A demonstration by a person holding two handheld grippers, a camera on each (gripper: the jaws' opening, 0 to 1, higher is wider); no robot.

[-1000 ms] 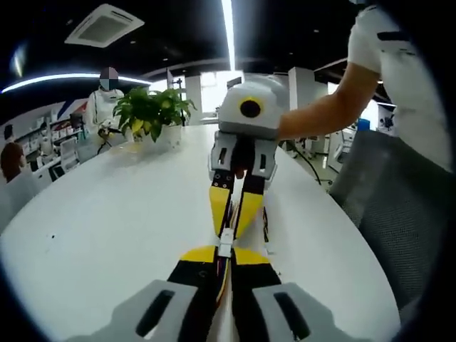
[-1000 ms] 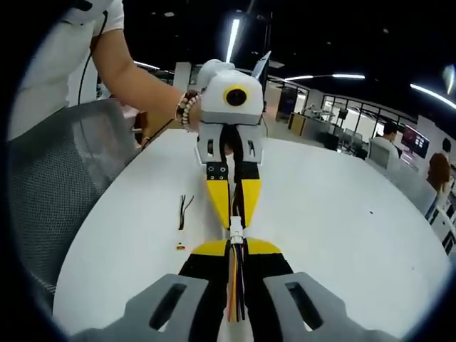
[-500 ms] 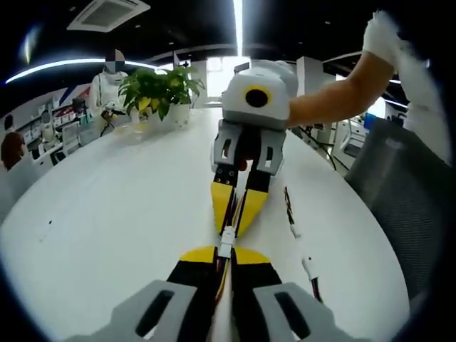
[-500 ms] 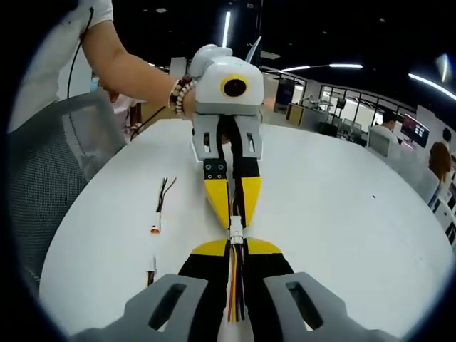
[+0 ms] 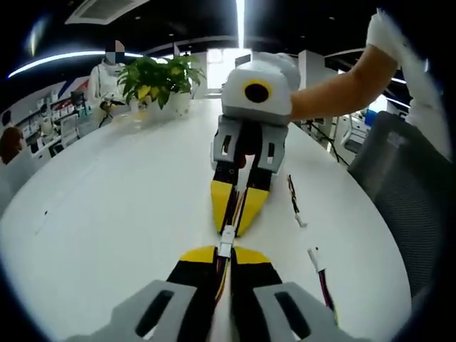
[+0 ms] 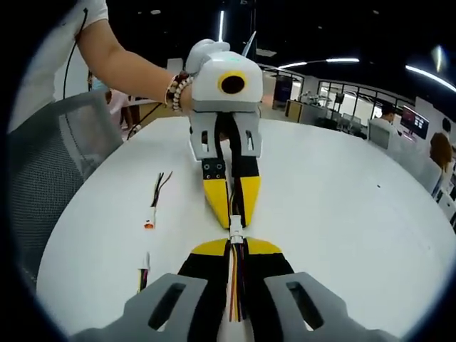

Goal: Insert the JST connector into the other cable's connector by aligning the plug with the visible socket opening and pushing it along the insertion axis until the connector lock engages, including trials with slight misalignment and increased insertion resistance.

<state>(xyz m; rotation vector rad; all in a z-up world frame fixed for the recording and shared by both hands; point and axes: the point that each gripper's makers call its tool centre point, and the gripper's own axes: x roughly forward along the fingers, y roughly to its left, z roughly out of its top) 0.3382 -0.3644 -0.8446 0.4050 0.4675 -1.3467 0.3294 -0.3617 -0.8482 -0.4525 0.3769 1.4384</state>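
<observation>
Left gripper [image 5: 226,255]: jaws pressed together on a cable, the wires running back between them; its yellow tips point at the other gripper's tips. In the right gripper view it comes in from above [image 6: 229,217].
Right gripper [image 6: 233,249]: jaws closed on its own cable, red, yellow and black wires trailing down between them. In the left gripper view it faces the camera [image 5: 237,226].
JST connector [image 5: 226,242]: small white body sitting in the gap between the two pairs of tips, held above the table; also seen at [image 6: 235,230]. Whether plug and socket are fully seated cannot be told.
Table [image 5: 114,199]: white, round-edged.
Spare cables: two lie on the table beside the grippers, one nearer [image 5: 322,274], one farther [image 5: 293,206].
Plant [image 5: 158,75]: green, potted, at the far end of the table.
Chair [image 6: 50,157]: grey mesh, by the table edge.
</observation>
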